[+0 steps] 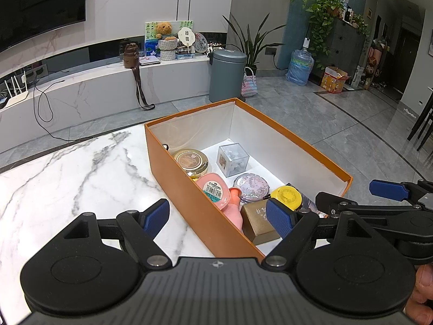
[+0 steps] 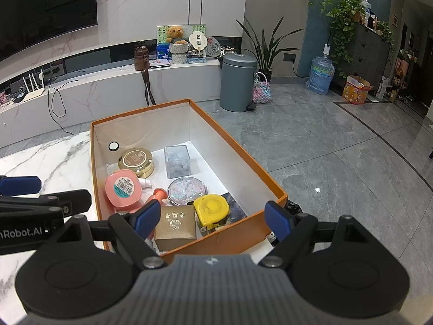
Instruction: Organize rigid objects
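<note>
Orange box [image 1: 189, 200] set at the bench's [image 1: 67, 168] far right corner, its right wall along the bench edge, floor beyond. Packed inside: gold tin [image 2: 136, 161], clear cube [image 2: 177, 162], pink case [image 2: 123, 188], glitter compact [image 2: 186, 191], yellow tape measure [image 2: 212, 208], gold gift box [image 2: 176, 227]. Bare marble to the left. Left hand-held gripper [image 1: 219, 215] wide, astride the left wall; right hand-held gripper [image 2: 211, 218] wide over the near end, both holding nothing. Small white disc [image 2: 113, 146] on the far wall, plain only in right view.

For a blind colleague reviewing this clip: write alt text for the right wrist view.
An open orange box on a marble table holds a gold tin, clear cube, pink case, glitter compact, yellow tape measure and gold gift box. The right gripper hovers open at its near end, empty.
</note>
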### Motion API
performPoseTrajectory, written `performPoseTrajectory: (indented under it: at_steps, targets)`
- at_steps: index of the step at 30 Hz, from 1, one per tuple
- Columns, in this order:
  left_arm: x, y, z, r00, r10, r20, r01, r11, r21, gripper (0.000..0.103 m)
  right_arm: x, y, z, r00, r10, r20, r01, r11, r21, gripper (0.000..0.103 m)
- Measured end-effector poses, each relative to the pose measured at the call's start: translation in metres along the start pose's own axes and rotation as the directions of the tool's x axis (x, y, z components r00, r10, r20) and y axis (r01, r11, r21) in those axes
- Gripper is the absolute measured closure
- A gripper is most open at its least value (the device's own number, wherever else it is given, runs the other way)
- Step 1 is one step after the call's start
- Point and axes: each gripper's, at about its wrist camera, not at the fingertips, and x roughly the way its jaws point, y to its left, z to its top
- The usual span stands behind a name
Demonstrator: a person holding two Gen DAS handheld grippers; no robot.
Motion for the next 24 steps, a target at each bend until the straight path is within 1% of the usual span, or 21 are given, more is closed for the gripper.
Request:
performPoseTrajectory:
  at_steps: [21,22,24]
  targets:
    - [-0.0001,-0.0005,-0.0001,1.0,0.0,0.002,0.0,1.0,0.001,0.008,0.0002,-0.0007,0.0002,1.0,-0.001,-0.001,0.001,1.0,-0.001,0.02]
    - [-0.0012,-0.0011,-0.0003,1.0,-0.003,0.011,0.003,1.0,0.007,0.008,0.0,-0.0005,0.0003,1.0,0.0,0.0,0.0,1.0,-0.001,0.02]
    - [-0.0085,-0.0008,-0.0021,0.995,-0.031,0.094,0.029,0.999,0.021,0.008,0.0,-0.0002,0.0004,1.0,0.0,0.0,0.0,1.0,0.0,0.02]
